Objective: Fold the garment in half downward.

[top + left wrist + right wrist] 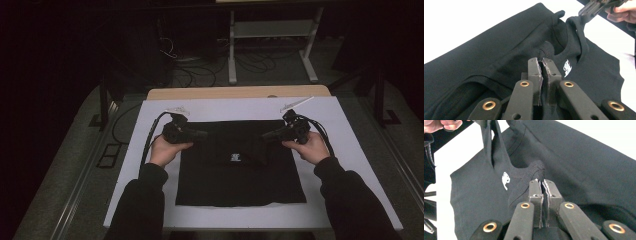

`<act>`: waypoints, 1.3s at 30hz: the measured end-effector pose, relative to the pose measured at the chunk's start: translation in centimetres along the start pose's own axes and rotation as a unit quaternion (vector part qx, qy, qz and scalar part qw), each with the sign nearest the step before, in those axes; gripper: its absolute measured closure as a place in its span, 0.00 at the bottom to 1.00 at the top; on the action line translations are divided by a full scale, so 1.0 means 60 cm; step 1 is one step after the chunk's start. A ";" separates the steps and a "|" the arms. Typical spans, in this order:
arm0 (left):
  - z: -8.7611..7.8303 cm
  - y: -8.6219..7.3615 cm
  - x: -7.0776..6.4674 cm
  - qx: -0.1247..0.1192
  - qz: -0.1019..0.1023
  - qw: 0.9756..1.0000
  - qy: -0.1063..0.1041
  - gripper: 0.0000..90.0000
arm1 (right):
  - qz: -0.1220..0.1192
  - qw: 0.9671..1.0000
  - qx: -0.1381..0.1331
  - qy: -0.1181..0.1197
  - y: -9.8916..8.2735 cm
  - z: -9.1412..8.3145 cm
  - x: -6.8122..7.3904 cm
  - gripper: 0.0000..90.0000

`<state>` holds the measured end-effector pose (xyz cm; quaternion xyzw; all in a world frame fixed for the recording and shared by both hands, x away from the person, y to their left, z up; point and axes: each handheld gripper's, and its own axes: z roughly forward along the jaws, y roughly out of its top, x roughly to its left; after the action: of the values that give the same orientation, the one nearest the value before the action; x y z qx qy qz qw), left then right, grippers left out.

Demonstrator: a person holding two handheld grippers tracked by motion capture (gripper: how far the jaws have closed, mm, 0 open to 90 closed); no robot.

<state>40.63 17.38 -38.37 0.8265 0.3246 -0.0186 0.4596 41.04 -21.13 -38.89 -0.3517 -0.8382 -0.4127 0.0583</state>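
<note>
A black garment [235, 175] with a small white logo [236, 157] lies on a white board [330, 200]. My left gripper [202, 134] is over the garment's far left part and is shut on a ribbed fold of the cloth [547, 48]. My right gripper [265, 136] is over its far right part, shut on a ribbed fold [537, 167]. In the left gripper view the jaws [542, 62] stand pressed together, and the other gripper [594, 7] lifts a strip of cloth. The right gripper view shows its jaws [541, 182] together beside the logo [505, 180].
The white board rests on a wooden table [240, 92]. Two small white tags [177, 109] [296, 103] lie near its far corners. Behind the table stand a metal rack's legs [232, 50] and floor cables [190, 70]. Bare board surrounds the garment.
</note>
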 end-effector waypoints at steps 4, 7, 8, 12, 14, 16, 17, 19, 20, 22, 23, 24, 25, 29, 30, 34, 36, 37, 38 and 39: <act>-0.007 -0.008 -0.006 -0.002 0.003 1.000 0.001 0.94 | 0.004 1.000 -0.003 -0.002 -0.014 -0.001 0.000 0.94; -0.010 -0.016 -0.011 -0.001 0.005 1.000 0.000 0.94 | 0.010 1.000 -0.010 0.004 -0.023 -0.002 -0.001 0.94; -0.010 -0.018 -0.012 0.000 0.006 1.000 0.000 0.94 | 0.011 1.000 -0.011 0.005 -0.025 -0.003 0.000 0.94; -0.011 -0.029 -0.018 -0.003 0.009 1.000 -0.003 0.94 | 0.013 1.000 -0.016 0.010 -0.035 -0.002 0.002 0.94; -0.010 -0.034 -0.021 -0.005 0.009 1.000 -0.006 0.94 | 0.013 1.000 -0.017 0.013 -0.041 -0.002 0.004 0.94; -0.011 -0.040 -0.022 -0.009 0.009 1.000 -0.007 0.94 | 0.012 1.000 -0.017 0.014 -0.044 -0.002 0.007 0.94; -0.011 -0.043 -0.024 -0.011 0.007 1.000 -0.008 0.93 | 0.011 1.000 -0.016 0.013 -0.046 -0.002 0.010 0.94; -0.012 -0.050 -0.026 -0.012 0.008 1.000 -0.008 0.93 | 0.011 1.000 -0.016 0.015 -0.050 -0.003 0.014 0.94; -0.012 -0.054 -0.026 -0.014 0.008 1.000 -0.010 0.93 | 0.011 1.000 -0.015 0.016 -0.053 -0.003 0.015 0.94; -0.012 -0.062 -0.026 -0.019 0.004 1.000 -0.013 0.93 | 0.010 1.000 -0.013 0.017 -0.058 -0.002 0.017 0.94; -0.012 -0.065 -0.025 -0.022 0.002 1.000 -0.016 0.93 | 0.011 1.000 -0.012 0.018 -0.060 -0.002 0.019 0.94; -0.013 -0.067 -0.024 -0.022 -0.002 1.000 -0.017 0.93 | 0.011 1.000 -0.012 0.018 -0.062 -0.001 0.019 0.94; -0.013 -0.068 -0.023 -0.020 -0.001 1.000 -0.016 0.93 | 0.010 1.000 -0.010 0.018 -0.064 0.000 0.020 0.94; -0.016 -0.073 -0.024 -0.031 -0.007 0.999 -0.022 0.93 | 0.018 1.000 -0.010 0.021 -0.074 0.003 0.019 0.94; -0.016 -0.075 -0.024 -0.031 -0.006 0.999 -0.023 0.93 | 0.020 1.000 -0.008 0.022 -0.077 0.003 0.020 0.94; -0.019 -0.084 -0.029 -0.030 -0.008 0.999 -0.026 0.93 | 0.024 0.999 -0.006 0.022 -0.087 0.003 0.021 0.94; -0.022 -0.089 -0.035 -0.031 -0.008 0.999 -0.026 0.93 | 0.025 0.999 -0.004 0.021 -0.092 0.000 0.023 0.94; -0.025 -0.092 -0.039 -0.033 -0.009 0.999 -0.028 0.93 | 0.025 0.999 -0.006 0.022 -0.095 -0.001 0.024 0.94; -0.027 -0.095 -0.042 -0.037 -0.010 0.999 -0.032 0.93 | 0.027 0.999 -0.008 0.023 -0.097 -0.003 0.026 0.94; -0.029 -0.097 -0.045 -0.039 -0.010 0.999 -0.034 0.93 | 0.025 0.999 -0.007 0.023 -0.099 -0.004 0.028 0.94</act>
<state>34.84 19.45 -40.84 0.8035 0.3178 -0.0386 0.5020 35.96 -22.84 -41.94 -0.3635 -0.8246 -0.4250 0.0857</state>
